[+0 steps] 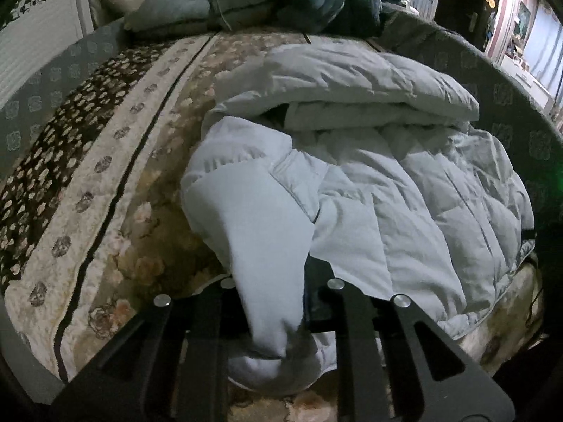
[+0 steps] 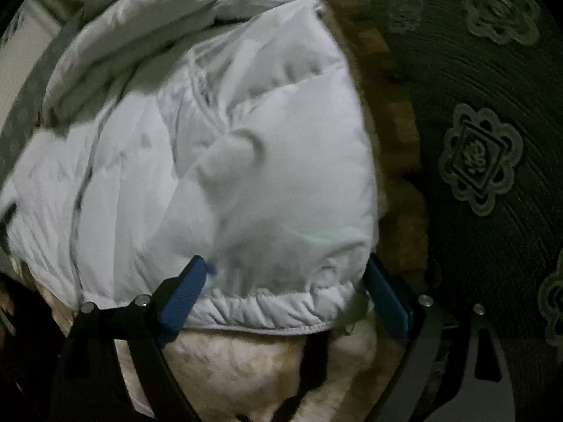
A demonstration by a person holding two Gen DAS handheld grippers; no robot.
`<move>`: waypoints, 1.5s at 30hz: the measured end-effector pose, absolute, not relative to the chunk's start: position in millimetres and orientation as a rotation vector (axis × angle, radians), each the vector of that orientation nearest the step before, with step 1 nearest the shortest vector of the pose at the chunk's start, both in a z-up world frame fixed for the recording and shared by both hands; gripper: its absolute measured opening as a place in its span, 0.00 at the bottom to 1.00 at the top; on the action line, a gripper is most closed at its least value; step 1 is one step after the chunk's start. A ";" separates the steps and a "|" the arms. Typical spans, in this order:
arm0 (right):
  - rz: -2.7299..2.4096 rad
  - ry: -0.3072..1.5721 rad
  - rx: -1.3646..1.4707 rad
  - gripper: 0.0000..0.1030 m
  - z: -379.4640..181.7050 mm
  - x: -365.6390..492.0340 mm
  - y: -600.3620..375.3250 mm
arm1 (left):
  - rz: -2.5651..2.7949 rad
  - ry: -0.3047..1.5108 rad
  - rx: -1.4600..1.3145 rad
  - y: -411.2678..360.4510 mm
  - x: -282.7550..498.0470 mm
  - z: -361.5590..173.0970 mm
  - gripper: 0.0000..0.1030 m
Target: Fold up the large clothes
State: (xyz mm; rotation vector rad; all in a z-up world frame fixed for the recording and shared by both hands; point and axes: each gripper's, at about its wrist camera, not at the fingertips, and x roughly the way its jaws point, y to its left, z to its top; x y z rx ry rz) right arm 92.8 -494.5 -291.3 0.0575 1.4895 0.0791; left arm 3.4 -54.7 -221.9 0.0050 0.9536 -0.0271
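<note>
A large white quilted down jacket point(image 1: 387, 176) lies rumpled on a floral bedspread point(image 1: 133, 161), partly folded over itself at the far side. My left gripper point(image 1: 278, 295) is shut on a sleeve or hem fold of the jacket, which hangs down between the fingers. In the right wrist view the jacket's elastic hem point(image 2: 267, 309) lies between my blue finger pads point(image 2: 183, 292), one each side. My right gripper point(image 2: 285, 281) is open around that hem, with the puffy jacket body point(image 2: 246, 161) bulging ahead.
A pile of grey-blue and dark padded clothes point(image 1: 267, 3) sits at the far end of the bed. A dark patterned bed surround point(image 2: 478, 161) runs along the right. A white cabinet point(image 1: 38, 45) stands at the far left.
</note>
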 end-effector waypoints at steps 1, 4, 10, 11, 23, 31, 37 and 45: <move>0.081 1.493 0.049 0.70 -290.8 92.0 -493.4 | -0.031 0.938 0.019 -57.3 2.0 -217.0 0.14; 0.053 1.478 0.066 0.39 -282.7 85.9 -496.3 | -0.043 0.905 0.034 -61.2 1.1 -207.5 0.14; 0.062 1.429 0.070 0.19 -263.9 78.2 -493.2 | -0.063 0.871 0.017 -60.6 1.3 -196.3 0.14; 0.067 1.422 0.068 0.18 -261.4 77.4 -491.7 | -0.066 0.864 0.016 -58.8 -0.2 -193.7 0.14; 0.201 1.128 0.162 0.10 -174.5 74.3 -482.7 | -0.123 0.748 0.022 -37.5 -1.3 -130.5 0.13; 0.296 1.100 0.308 0.11 -159.1 65.9 -462.1 | -0.091 0.705 0.062 21.2 36.0 -84.2 0.14; 0.139 1.243 0.309 0.37 -209.3 55.4 -433.4 | -0.131 0.947 0.179 29.7 48.7 -147.4 0.21; 0.029 1.365 0.206 0.69 -262.8 47.4 -426.1 | 0.031 1.087 0.136 31.3 3.6 -234.6 0.74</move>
